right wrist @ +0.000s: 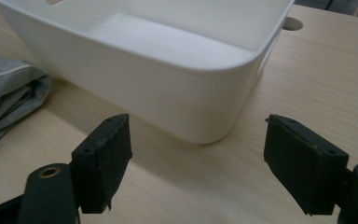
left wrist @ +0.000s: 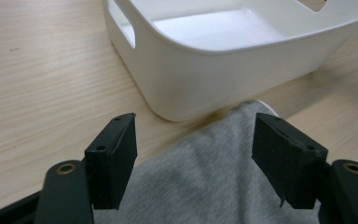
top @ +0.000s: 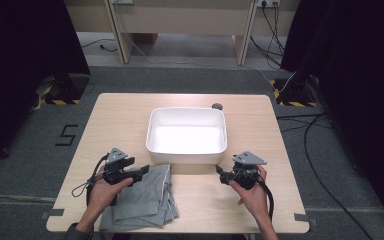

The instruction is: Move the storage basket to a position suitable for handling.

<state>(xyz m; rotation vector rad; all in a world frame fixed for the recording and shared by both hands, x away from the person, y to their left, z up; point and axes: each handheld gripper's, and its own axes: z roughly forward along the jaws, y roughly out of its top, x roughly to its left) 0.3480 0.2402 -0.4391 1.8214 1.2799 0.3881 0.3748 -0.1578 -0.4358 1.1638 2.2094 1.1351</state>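
Both pairs of jaws stand apart, empty. Left gripper (top: 142, 172) hovers over the folded grey cloth (top: 147, 195) at the table's near edge; right gripper (top: 220, 175) waits beside it. Pinch the cloth's thick folds, lift level, then clear the white bin (top: 152, 127) rim beyond.

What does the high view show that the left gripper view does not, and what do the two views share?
High view alone: both hands, the left gripper and right gripper, the whole table, a round hole behind the tub, and the floor with its cables. Left gripper view alone: that gripper's black fingers up close, standing open above the cloth, and a handle slot in the tub's wall. Both: the empty white tub and the folded grey cloth on light wood.
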